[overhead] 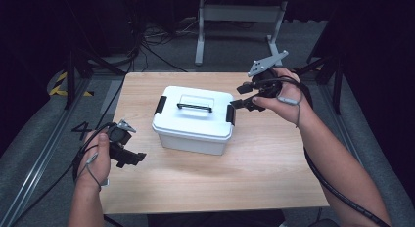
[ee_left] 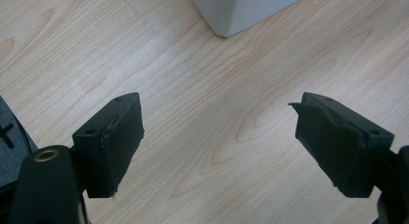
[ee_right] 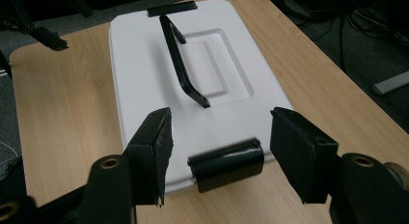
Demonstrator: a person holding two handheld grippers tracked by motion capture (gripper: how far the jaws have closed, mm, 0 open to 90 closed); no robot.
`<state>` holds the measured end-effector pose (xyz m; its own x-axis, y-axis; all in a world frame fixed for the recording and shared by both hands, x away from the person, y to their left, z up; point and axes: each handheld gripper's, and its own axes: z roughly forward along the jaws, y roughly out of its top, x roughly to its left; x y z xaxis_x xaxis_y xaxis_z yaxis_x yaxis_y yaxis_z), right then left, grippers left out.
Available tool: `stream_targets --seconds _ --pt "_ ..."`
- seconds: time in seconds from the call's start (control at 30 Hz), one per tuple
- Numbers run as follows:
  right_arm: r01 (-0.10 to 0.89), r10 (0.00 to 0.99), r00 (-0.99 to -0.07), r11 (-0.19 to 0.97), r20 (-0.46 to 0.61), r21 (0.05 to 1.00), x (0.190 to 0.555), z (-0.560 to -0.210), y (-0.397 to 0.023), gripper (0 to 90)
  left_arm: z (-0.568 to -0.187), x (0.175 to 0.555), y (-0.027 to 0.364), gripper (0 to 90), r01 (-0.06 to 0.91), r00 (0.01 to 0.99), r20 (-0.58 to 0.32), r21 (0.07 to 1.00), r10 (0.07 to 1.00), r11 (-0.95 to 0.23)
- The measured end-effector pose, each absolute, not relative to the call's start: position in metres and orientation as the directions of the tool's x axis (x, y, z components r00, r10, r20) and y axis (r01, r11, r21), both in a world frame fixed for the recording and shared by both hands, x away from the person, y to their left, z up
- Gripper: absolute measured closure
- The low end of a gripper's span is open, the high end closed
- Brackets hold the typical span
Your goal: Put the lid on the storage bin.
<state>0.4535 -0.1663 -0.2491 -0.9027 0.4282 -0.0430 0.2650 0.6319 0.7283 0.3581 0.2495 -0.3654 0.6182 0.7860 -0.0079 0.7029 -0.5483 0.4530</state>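
Pale wood-grain table (overhead: 274, 178) carries a white, round-cornered plastic storage box (overhead: 193, 120) at its middle, black handle (overhead: 194, 107) on the lid. Right gripper (ee_right: 219, 137), jaws spread, flanks the glossy black end latch (ee_right: 225, 164); left gripper (ee_left: 219, 137) hangs agape over bare wood.

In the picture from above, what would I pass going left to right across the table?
The person's left hand → left gripper → left black latch → black handle on the white box → right black latch → right gripper → right hand.
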Motion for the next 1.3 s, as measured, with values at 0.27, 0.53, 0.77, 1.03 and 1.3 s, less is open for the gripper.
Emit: stream_targets --seconds 0.27,0.53,0.77,1.03,1.3 --pt "0.320 0.485 -0.874 0.603 -0.017 0.731 0.449 -0.252 -0.196 39.1 -0.365 0.358 0.249 17.7 0.702 0.619 -0.012 0.457 0.786 -0.546" --pt "0.350 0.524 -0.852 0.580 -0.008 0.735 0.449 -0.257 -0.227 37.2 -0.368 0.360 0.248 17.8 0.706 0.620 -0.006 0.440 0.785 -0.555" --pt "0.358 0.551 -0.834 0.592 -0.038 0.722 0.442 -0.277 -0.245 35.0 -0.370 0.360 0.249 17.8 0.718 0.604 0.000 0.432 0.797 -0.545" --pt "0.407 0.588 -0.808 0.575 -0.013 0.710 0.441 -0.313 -0.264 33.3 -0.373 0.362 0.249 17.8 0.720 0.608 -0.001 0.424 0.794 -0.550" --pt "0.469 0.631 -0.776 0.573 0.004 0.672 0.443 -0.353 -0.279 32.2 -0.379 0.365 0.250 17.9 0.732 0.600 -0.009 0.411 0.800 -0.544"
